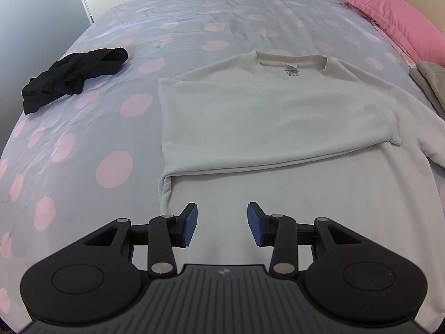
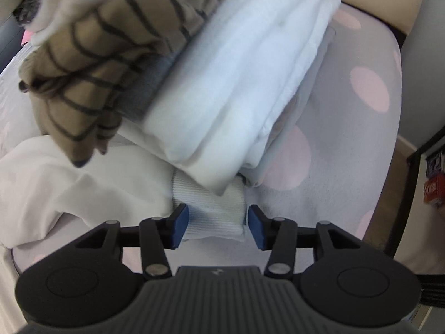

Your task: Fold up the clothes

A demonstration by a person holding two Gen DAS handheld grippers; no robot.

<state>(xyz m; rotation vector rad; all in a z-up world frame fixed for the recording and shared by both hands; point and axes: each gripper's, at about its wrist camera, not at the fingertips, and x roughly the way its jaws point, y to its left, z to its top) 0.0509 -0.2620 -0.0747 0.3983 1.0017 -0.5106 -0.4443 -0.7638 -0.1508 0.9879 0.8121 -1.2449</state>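
- Left gripper (image 1: pixel 222 224) hangs wide open, holding nothing, over the near hem of the white sweatshirt (image 1: pixel 278 117).
- Right gripper (image 2: pixel 218 229) is spread open around the ribbed cuff (image 2: pixel 211 211), pads not pinching it.
- Sweatshirt lies flat on the polka-dot bedspread (image 1: pixel 111 144), left sleeve folded across.
- Folded stack (image 2: pixel 194 69) crowds over the cuff.
- Far left: black garment (image 1: pixel 72 76). Far right: pink pillow (image 1: pixel 395 22).
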